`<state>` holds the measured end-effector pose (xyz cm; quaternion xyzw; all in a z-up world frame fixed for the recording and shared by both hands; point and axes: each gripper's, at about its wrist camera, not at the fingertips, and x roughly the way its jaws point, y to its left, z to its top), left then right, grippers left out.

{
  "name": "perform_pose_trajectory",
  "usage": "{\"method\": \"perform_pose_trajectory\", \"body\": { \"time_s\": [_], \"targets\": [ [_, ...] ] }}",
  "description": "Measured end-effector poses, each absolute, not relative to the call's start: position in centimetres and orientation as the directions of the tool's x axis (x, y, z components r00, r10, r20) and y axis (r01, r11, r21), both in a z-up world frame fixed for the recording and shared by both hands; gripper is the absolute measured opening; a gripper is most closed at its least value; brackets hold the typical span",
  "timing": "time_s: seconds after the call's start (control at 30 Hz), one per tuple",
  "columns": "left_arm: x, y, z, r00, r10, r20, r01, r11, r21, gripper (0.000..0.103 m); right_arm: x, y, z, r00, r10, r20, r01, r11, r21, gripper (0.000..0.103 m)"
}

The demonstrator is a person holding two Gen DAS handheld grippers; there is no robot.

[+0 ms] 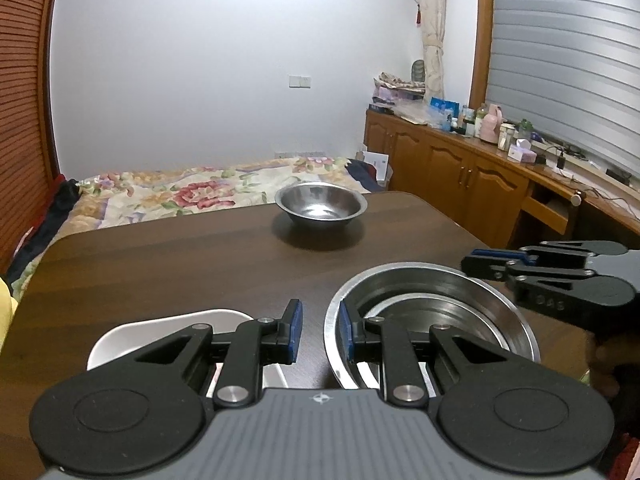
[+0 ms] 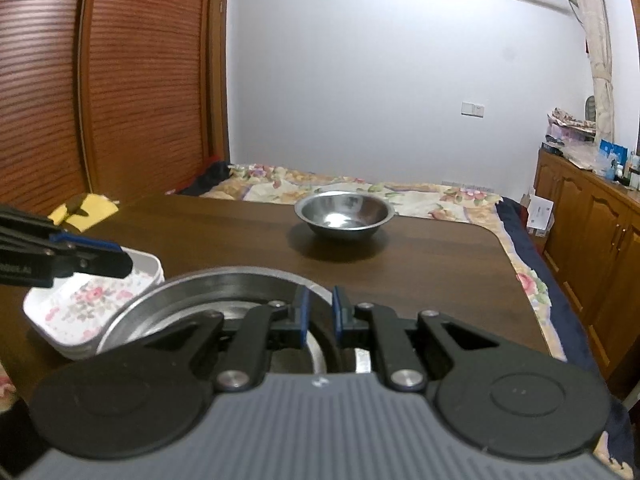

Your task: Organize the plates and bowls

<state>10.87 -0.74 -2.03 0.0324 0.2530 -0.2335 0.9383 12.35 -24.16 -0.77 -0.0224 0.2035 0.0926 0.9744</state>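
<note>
A wide steel bowl (image 1: pixel 432 312) (image 2: pixel 224 284), with a second rim showing inside it, sits near the front of the dark wooden table (image 1: pixel 160 260). My right gripper (image 2: pixel 320 312) (image 1: pixel 466 266) is shut on its right rim, which runs between the blue pads. My left gripper (image 1: pixel 320 330) (image 2: pixel 126 266) stands narrowly open at the bowl's left rim; the right pad is beside the rim and bare table shows in the gap. A white floral dish (image 1: pixel 120 344) (image 2: pixel 80 312) lies left of the bowl, partly under the left gripper. A smaller steel bowl (image 1: pixel 322 204) (image 2: pixel 344 210) stands alone at the table's far side.
A bed with a floral cover (image 1: pixel 180 192) lies just beyond the table's far edge. Wooden cabinets (image 1: pixel 460 168) crowded with bottles and boxes line the right wall. A slatted wooden door (image 2: pixel 140 100) stands on the left. A hand (image 1: pixel 604 364) holds the right gripper.
</note>
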Motion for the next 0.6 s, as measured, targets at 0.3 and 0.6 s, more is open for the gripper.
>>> {"method": "perform_pose_trajectory", "body": {
  "time_s": [0.3,0.6],
  "targets": [
    [11.0,-0.3,-1.5,0.775,-0.410,-0.482,0.439,0.897,-0.056,0.022,11.6,-25.3,0.7,0.913,0.148,-0.379,-0.160,0.987,0.000,0.013],
    [11.0,-0.3,-1.4,0.776,-0.407,-0.481,0.434,0.899,-0.060,0.031,10.7,-26.3,1.5,0.925,0.129,-0.357,-0.136,0.991,0.005,0.037]
  ]
}}
